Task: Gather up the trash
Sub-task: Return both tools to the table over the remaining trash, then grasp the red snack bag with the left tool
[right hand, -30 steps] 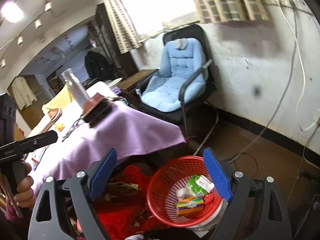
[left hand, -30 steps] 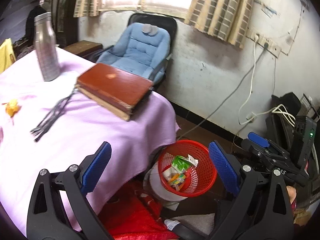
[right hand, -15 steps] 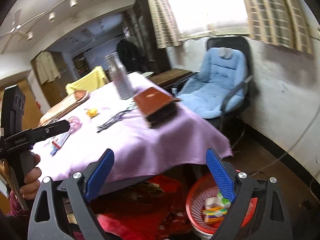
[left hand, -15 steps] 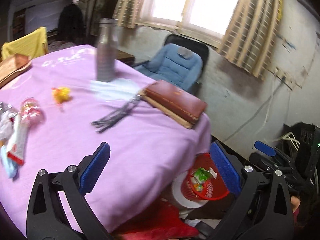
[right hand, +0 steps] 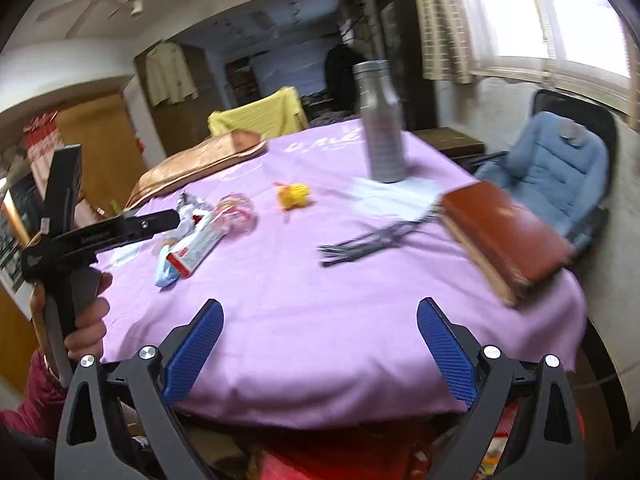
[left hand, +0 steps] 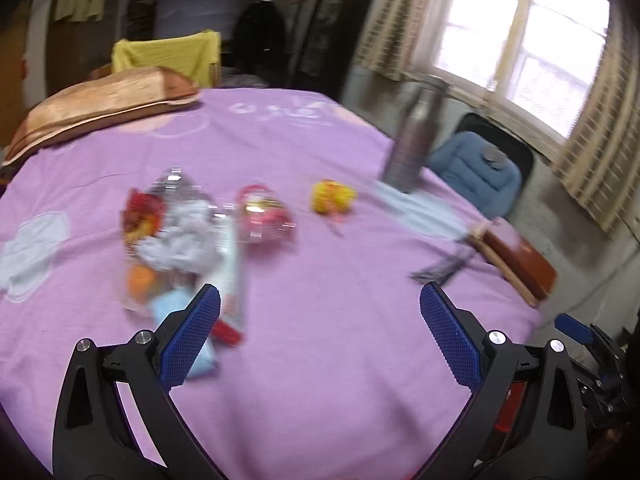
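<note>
Trash lies on the purple tablecloth [left hand: 320,312]: a crumpled clear wrapper pile [left hand: 176,220], a white and red tube box [left hand: 232,272], a light blue packet [left hand: 180,320], a pink clear wrapper [left hand: 264,216] and a yellow crumpled piece [left hand: 332,198]. My left gripper [left hand: 320,336] is open and empty, hovering over the table near the tube box and blue packet. My right gripper [right hand: 320,348] is open and empty at the table's near edge. The right wrist view shows the tube box [right hand: 196,248], the pink wrapper [right hand: 236,212], the yellow piece [right hand: 294,196] and the left gripper [right hand: 108,232].
A steel bottle [left hand: 414,144] stands at the table's far side. A brown book [right hand: 504,236] lies at the right edge with a black tassel [right hand: 372,240] beside it. A gold cushion [left hand: 100,108] lies at the back left. A blue chair [right hand: 548,172] stands beyond the table.
Both grippers have swung up and left from the red trash basket on the floor to face the tabletop. The basket has left view and the trash items have come into view.
</note>
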Demonstrator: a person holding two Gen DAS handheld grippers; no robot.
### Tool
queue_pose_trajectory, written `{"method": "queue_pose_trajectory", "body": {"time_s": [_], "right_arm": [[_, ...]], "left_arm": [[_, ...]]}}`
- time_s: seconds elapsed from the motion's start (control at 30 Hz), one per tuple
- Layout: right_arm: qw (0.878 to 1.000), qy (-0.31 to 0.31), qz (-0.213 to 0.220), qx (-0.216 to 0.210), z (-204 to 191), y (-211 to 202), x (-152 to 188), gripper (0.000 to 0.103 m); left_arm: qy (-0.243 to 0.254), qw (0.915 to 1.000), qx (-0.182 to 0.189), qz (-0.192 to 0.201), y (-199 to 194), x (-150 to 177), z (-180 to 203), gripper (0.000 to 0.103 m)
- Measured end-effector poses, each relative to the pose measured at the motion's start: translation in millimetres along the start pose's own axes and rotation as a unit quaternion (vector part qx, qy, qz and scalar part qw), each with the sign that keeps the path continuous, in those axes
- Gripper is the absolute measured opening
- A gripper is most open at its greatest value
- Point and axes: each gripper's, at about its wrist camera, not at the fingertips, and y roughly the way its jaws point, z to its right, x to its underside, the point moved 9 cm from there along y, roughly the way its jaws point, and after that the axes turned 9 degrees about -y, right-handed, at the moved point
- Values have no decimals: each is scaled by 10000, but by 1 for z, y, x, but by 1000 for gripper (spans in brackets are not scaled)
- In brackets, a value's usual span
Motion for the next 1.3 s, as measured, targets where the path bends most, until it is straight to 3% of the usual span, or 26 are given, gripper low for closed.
{"method": "queue_pose_trajectory", "body": {"time_s": [0.2, 0.47, 0.67, 0.8, 0.93, 1.07, 1.23, 1.3], "right_arm": [[9994, -107, -148, -302, -28, 56, -26, 96], [9980, -161, -407, -462, -52, 127, -51, 96], [9973, -143, -558, -452, -55, 148, -48, 96], [9977, -87, -510, -432, -52, 147, -49, 97], [9958, -76, -713, -563, -56, 151, -42, 97], [9946, 78, -812, -635, -52, 155, -39, 97], [9914, 459, -927, -798, -43, 161, -35, 97], [9901, 527, -982, -857, -42, 164, -32, 97]], "left_arm": [[-318, 9978, -552, -163, 25, -29, -67, 96], [-323, 9966, -674, -337, 55, -54, -89, 96], [-296, 9956, -845, -275, 73, -77, -108, 96], [-554, 9947, -827, -257, 82, -86, -130, 97], [-885, 9924, -608, -593, 95, -78, -144, 97], [-1093, 9887, -776, -674, 96, -80, -163, 97], [-1761, 9729, -1485, -185, 66, -97, -223, 96], [-1915, 9692, -1548, -59, 54, -99, -234, 96]]}}
